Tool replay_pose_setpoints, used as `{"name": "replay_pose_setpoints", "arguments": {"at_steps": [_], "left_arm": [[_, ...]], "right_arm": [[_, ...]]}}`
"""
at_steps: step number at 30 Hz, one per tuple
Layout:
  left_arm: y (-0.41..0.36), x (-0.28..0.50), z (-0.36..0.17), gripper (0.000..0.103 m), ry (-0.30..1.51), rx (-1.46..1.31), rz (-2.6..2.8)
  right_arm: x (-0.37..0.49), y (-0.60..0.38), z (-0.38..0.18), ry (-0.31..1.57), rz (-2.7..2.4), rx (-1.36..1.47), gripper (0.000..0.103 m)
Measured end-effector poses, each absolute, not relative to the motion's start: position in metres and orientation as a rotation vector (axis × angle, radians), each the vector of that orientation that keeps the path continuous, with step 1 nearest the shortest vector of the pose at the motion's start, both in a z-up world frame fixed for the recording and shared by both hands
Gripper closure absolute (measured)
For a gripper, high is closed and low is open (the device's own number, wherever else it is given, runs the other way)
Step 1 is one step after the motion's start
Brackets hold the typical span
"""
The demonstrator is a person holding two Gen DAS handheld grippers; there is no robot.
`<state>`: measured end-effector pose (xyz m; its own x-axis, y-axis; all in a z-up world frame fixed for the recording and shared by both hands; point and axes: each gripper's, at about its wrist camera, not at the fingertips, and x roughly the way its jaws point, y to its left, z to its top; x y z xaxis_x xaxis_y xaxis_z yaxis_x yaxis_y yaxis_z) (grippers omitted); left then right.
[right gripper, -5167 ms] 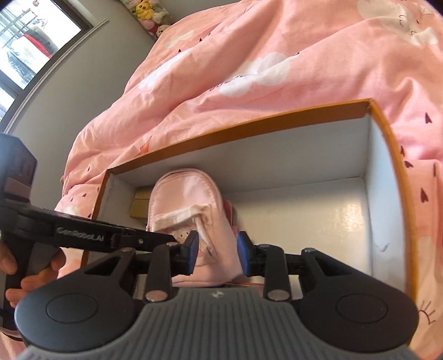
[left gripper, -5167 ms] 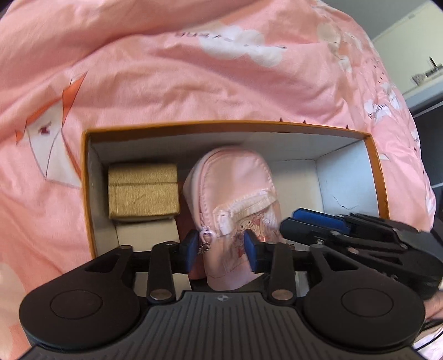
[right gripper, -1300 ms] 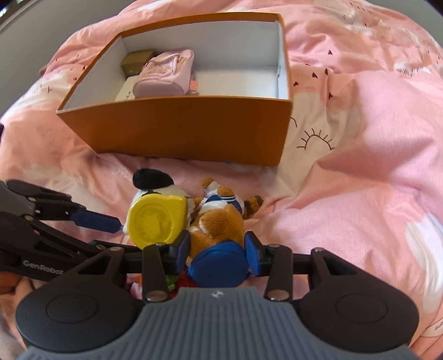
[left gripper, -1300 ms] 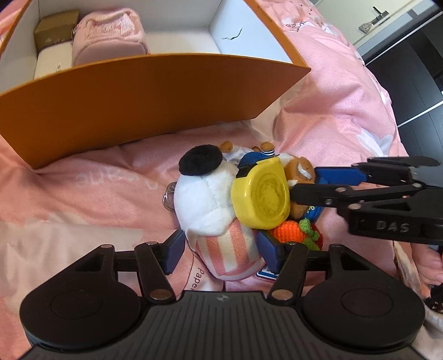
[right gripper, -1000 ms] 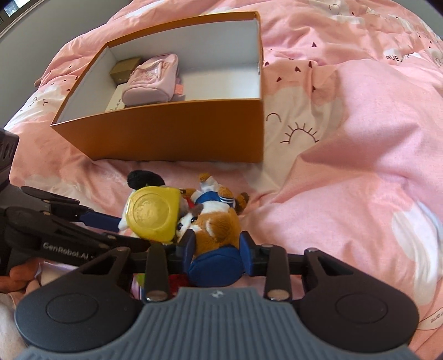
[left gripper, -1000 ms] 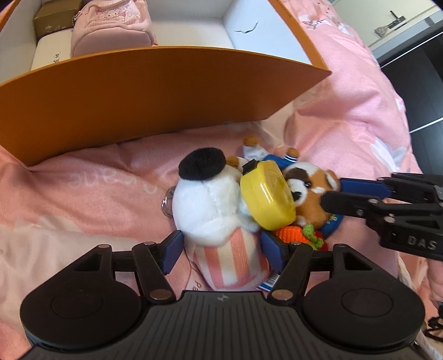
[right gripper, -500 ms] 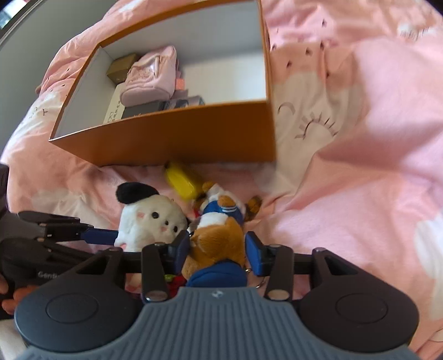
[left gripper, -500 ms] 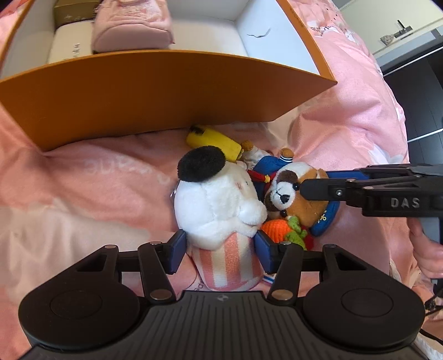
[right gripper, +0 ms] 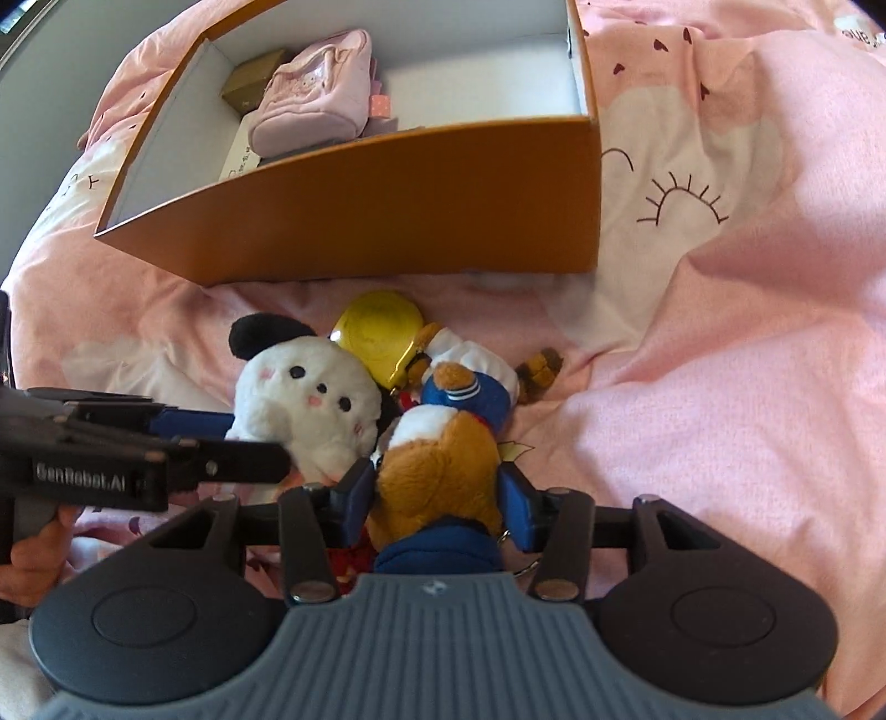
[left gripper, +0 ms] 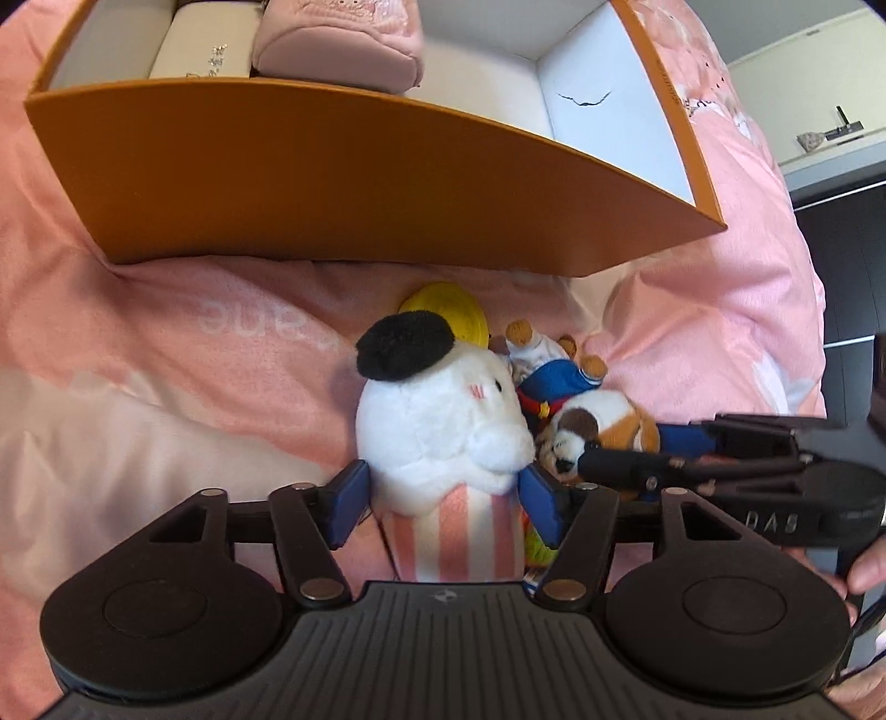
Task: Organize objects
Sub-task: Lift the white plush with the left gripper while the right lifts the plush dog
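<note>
Left gripper (left gripper: pixel 443 498) fingers hold the white plush (left gripper: pixel 443 421); right gripper (right gripper: pixel 437 493) fingers hold the brown plush (right gripper: pixel 437 471), orange box (right gripper: pixel 387 221) at 12 o'clock

A white plush (left gripper: pixel 443 421) with a black beret, pink cheeks and a pink-and-white striped body lies on the pink bedspread (left gripper: pixel 138 399), head toward the orange box (left gripper: pixel 343 183); touching its right side lies a brown-and-white dog plush (right gripper: pixel 443 443) in a blue sailor top and blue cap, feet pointing at the box; a round yellow case (right gripper: pixel 382 332) rests flat beyond both heads, just before the box's near wall; the open, white-lined box holds a pink pouch (right gripper: pixel 315 111) lying on its side at the left end, with a gold box (right gripper: pixel 252 83) behind it and a cream box (left gripper: pixel 196 50) beside it; its right half shows bare floor.
</note>
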<state>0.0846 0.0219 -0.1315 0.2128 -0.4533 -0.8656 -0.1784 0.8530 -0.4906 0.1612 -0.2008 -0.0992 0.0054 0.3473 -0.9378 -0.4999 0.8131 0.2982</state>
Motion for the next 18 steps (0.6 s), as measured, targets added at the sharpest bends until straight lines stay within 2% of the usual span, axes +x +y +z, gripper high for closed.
{"name": "replay_pose_setpoints", "arguments": {"at_steps": [6, 10, 18], "left_arm": [[0.012, 0.09, -0.137, 0.027, 1.366, -0.507, -0.197], [0.012, 0.087, -0.137, 0.034, 1.36, -0.508, -0.211], [0.018, 0.072, -0.114, 0.038, 1.284, -0.494, -0.253]], "right_arm": [[0.161, -0.198, -0.105, 1.425, 0.667, -0.134, 0.049], [0.158, -0.197, -0.105, 1.413, 0.672, -0.148, 0.052], [0.147, -0.205, -0.084, 1.336, 0.693, -0.136, 0.057]]}}
